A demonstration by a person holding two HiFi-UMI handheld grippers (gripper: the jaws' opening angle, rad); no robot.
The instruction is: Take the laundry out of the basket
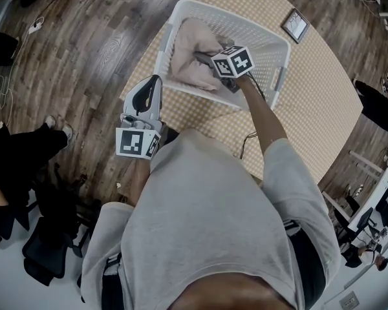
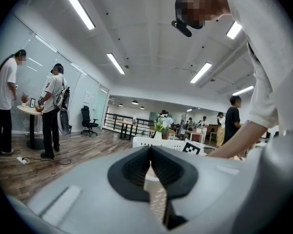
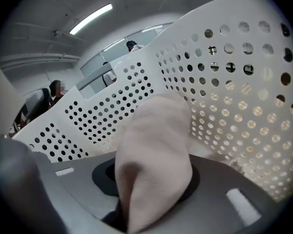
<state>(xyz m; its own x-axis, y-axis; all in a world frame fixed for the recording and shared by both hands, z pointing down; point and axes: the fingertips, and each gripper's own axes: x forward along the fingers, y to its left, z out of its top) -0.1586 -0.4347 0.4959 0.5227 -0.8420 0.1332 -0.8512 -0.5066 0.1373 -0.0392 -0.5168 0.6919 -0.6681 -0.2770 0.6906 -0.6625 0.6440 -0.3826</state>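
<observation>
A white perforated laundry basket (image 1: 181, 18) stands on a round checkered table (image 1: 323, 95). A pale pink cloth (image 1: 193, 50) lies bunched in its left half. My right gripper (image 1: 204, 60) reaches down into the basket, and a fold of the pink cloth (image 3: 154, 155) fills the space between its jaws, so it is shut on the cloth. The basket wall (image 3: 224, 82) rises close behind the fold. My left gripper (image 1: 152, 82) hangs outside the basket, off its near left corner above the table edge. It is shut (image 2: 150, 152) with nothing in it.
A small framed picture (image 1: 295, 25) lies on the table right of the basket. Wooden floor (image 1: 84, 37) surrounds the table, with a cable and a seated person in black (image 1: 19, 154) at the left. Two people stand by a small table (image 2: 29, 111) in the left gripper view.
</observation>
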